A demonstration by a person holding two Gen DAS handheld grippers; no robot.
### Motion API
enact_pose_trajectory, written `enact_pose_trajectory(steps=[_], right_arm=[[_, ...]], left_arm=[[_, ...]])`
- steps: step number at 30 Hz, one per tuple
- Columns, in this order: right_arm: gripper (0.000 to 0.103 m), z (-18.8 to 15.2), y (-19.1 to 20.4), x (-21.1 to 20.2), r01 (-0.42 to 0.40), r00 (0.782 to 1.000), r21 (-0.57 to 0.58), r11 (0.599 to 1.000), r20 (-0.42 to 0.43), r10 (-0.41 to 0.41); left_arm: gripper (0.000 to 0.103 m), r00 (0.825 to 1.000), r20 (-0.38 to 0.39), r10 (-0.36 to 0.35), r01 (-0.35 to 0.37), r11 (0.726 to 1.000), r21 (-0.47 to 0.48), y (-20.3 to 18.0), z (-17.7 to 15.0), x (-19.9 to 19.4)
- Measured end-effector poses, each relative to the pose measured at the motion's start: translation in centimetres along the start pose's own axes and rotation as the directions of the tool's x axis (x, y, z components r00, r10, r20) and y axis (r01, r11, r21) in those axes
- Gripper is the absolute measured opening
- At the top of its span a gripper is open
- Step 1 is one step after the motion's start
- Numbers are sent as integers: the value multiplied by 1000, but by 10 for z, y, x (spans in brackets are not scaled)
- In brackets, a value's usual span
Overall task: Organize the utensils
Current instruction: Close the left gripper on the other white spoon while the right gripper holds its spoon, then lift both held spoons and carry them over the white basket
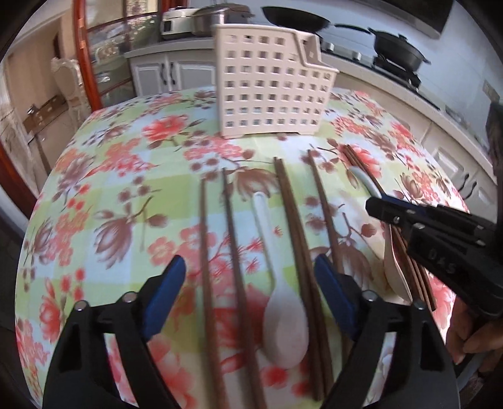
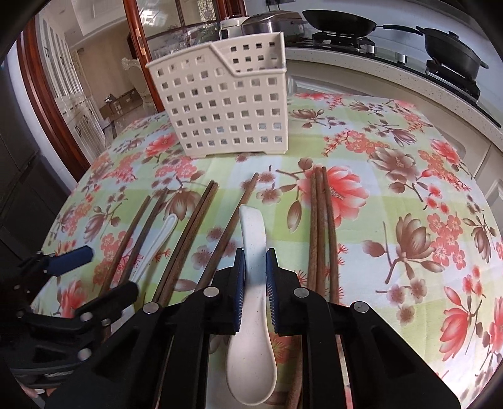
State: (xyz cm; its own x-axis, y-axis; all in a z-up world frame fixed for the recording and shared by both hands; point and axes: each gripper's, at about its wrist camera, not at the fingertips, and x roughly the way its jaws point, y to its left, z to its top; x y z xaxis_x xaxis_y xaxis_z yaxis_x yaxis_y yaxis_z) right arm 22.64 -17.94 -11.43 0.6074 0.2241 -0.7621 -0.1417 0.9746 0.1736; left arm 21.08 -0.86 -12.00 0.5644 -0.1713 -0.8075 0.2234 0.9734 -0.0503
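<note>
A kitchen, and a table (image 2: 393,220) under a flowered cloth, with stove pans (image 2: 339,20) on the counter behind. At the near edge the right gripper (image 2: 254,264) has its blue fingers (image 2: 239,283) clamped on the handle of a white spoon (image 2: 253,355), bowl toward the camera. Just right of it three chopsticks (image 2: 320,220) lie together; to its left one single, then a pair. Further left, the left gripper (image 1: 248,273) hangs low over the table, fingers (image 1: 163,295) apart, straddling two chopsticks, a second spoon (image 1: 283,327) and another pair; whether those fingers touch anything I cannot tell. All the sticks run from the near edge toward the far one. Beyond their tips, toward the far edge, stands the caddy (image 2: 226,103), cream, perforated, upright, apart from the utensils.
</note>
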Motion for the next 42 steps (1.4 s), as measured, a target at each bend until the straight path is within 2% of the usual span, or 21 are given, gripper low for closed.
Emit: enact_pose_trajectory(steps=[1,3,5,9,12,18,23,29,35,42], right_arm=[[16,1,-3,0,-4,1000,8,1000,1,4],[16,2,-10,0,-27,1000,29,999,-3,27],[16,3,-13,-2,-42,999,35,999,1,42],[16,5,-15,-4,-71,997,32,997,10,71],[16,5,-14,-4,-89,996,26,996,12,89],[16,3,-14,1,-114,993,23,993,7,114],[16,3,-15,0,-119,993,23,993,10,119],[16,3,-17,-4,-126,992,27,992,22,125],[17,6,-14,-17,-141,988,11,990,62,140],[17,8,-9,-38,-140,984,-16,990,113,141]], left_arm=[[75,1000,-12,-10,10,1000,8,-3,3,4],[59,999,-37,-30,30,1000,6,-6,9,13],[50,997,-55,-48,48,999,-3,-7,13,20],[31,998,-68,-2,4,1000,23,-12,19,28],[26,997,-77,18,-16,1000,25,-11,20,33],[24,995,-85,46,-41,997,60,-15,25,39],[11,995,-84,43,-36,995,91,-24,24,38],[10,996,-80,38,-31,995,92,-25,22,36],[10,999,3,42,-42,996,79,-23,23,9],[10,993,114,32,-41,996,79,-25,25,-36]])
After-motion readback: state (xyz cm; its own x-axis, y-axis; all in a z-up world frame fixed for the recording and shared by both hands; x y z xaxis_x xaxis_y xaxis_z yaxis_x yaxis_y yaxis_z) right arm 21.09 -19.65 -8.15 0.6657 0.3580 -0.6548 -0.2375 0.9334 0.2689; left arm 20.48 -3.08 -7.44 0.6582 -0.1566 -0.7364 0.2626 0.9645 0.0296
